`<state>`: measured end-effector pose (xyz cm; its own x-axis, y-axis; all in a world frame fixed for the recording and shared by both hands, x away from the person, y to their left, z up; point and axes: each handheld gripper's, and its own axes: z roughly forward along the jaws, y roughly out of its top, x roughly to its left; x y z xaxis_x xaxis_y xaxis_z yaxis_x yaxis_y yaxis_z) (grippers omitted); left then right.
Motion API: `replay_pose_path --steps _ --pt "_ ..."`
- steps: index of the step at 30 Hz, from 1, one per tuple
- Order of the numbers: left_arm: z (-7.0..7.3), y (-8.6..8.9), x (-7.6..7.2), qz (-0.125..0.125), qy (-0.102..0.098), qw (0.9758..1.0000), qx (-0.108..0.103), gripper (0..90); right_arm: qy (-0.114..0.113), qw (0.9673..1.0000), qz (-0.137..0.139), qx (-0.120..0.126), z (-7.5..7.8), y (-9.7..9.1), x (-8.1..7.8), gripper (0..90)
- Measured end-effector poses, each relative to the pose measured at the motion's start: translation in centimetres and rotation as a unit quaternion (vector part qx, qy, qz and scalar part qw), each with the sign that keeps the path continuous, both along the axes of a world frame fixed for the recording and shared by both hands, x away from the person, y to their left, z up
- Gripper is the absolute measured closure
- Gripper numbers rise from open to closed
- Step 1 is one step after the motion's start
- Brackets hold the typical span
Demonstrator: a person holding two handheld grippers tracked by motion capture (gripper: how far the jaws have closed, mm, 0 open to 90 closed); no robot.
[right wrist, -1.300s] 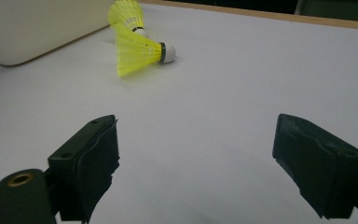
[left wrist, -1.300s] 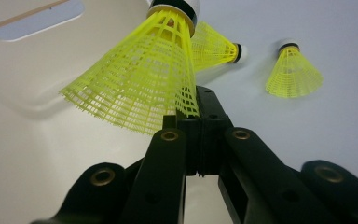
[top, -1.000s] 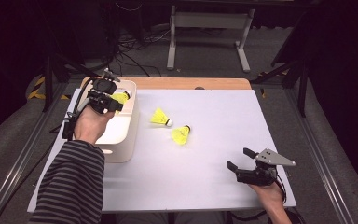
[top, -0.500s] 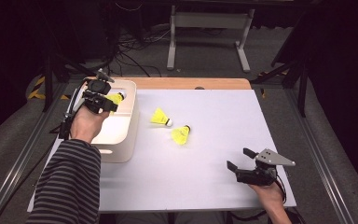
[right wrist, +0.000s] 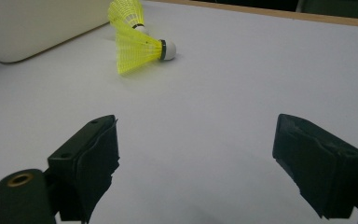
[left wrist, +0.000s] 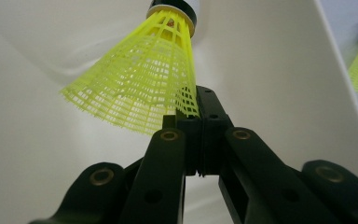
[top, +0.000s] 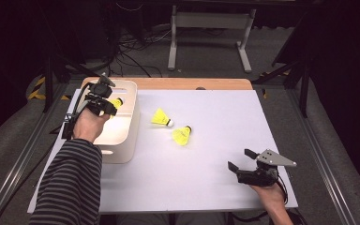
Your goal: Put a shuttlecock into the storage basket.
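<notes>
A white-topped table (top: 206,187) with a wooden strip along its far edge carries a white bin (top: 124,140) at its left side and two yellow shuttlecocks (top: 161,117) (top: 182,135) lying near each other mid-table.

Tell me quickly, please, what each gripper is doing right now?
Left gripper: closed on the skirt edge of a yellow shuttlecock, inside the white bin.
Right gripper: open, holding nothing, above the white table.

a lab: white-topped table (top: 206,187) on dark carpet, cables (top: 131,42) and metal stand legs (top: 208,21) behind.
</notes>
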<state>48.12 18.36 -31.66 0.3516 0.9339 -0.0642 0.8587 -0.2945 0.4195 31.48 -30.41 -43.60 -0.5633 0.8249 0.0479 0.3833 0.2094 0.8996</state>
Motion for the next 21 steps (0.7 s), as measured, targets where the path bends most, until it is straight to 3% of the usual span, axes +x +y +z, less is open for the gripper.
replay_pose_path --steps 21 --pt "-2.9 -0.4 1.8 0.001 0.033 0.9994 -0.005 89.2 0.000 1.0000 0.000 -0.002 0.0 0.0 0.0 14.7"
